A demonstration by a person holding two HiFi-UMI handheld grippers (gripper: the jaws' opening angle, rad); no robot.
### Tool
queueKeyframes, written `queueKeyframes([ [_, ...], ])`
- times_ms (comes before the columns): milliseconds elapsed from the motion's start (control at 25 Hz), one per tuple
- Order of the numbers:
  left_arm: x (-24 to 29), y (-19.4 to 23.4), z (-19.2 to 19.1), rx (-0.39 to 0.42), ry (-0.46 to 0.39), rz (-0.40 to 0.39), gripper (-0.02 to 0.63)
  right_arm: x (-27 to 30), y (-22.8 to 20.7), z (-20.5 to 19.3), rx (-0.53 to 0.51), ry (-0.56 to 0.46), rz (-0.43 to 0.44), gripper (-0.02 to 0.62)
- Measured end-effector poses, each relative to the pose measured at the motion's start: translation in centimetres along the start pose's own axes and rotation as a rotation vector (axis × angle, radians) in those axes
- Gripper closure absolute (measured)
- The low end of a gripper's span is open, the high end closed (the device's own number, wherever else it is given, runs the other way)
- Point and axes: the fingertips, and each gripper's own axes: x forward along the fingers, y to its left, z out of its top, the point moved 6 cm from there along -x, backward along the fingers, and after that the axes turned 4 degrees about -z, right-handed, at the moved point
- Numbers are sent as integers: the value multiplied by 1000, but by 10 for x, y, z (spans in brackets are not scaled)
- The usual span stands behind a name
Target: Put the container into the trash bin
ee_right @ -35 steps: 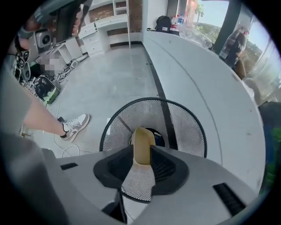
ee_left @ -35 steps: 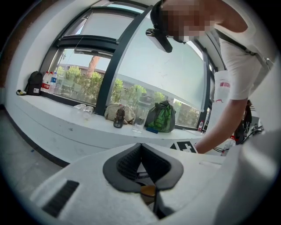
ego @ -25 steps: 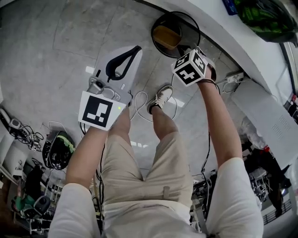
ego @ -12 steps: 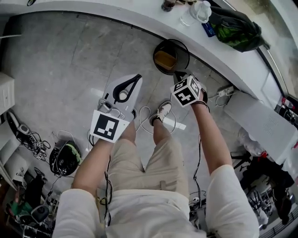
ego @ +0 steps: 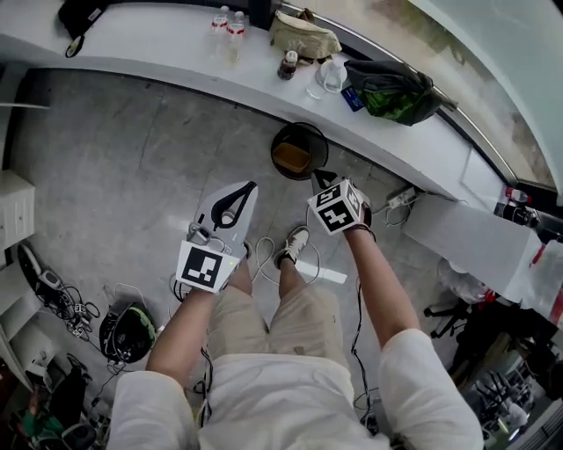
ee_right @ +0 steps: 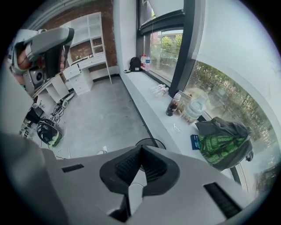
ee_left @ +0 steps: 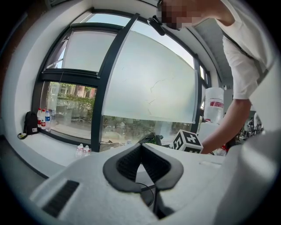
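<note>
The black round trash bin [ego: 299, 151] stands on the floor against the window ledge, with a brownish container [ego: 290, 157] lying inside it. Both grippers hang well above the floor on my side of the bin. My left gripper [ego: 252, 185] is white, its jaws closed tip to tip with nothing between them [ee_left: 141, 145]. My right gripper [ego: 318, 176], under its marker cube, is shut and empty too [ee_right: 140, 149]. In the right gripper view the bin's rim [ee_right: 154, 142] peeks out just behind the jaws.
The white ledge [ego: 176, 53] carries water bottles [ego: 227, 24], a tan bag [ego: 303, 37], a dark bottle [ego: 288, 65], a clear cup [ego: 332, 75] and a green-black bag [ego: 392, 90]. A power strip [ego: 400, 199], cables and a helmet [ego: 128, 332] lie on the floor.
Both grippers have risen away from the bin, which now looks smaller and farther below. The ledge with its bottles and bags has come into the head view.
</note>
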Motion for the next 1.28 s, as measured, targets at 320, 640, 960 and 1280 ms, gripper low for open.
queueKeyframes([
  [320, 8, -12, 54, 38, -72, -14, 588, -73, -21, 17, 37, -65, -55, 594],
  [640, 10, -32, 118, 88, -148, -42, 588, -149, -44, 40, 81, -185, -101, 594],
  [960, 13, -64, 169, 162, -185, -92, 588, -215, -48, 41, 148, -285, -94, 594],
  [1280, -5, -82, 224, 226, -249, -95, 588, -279, -62, 50, 228, -441, -163, 594],
])
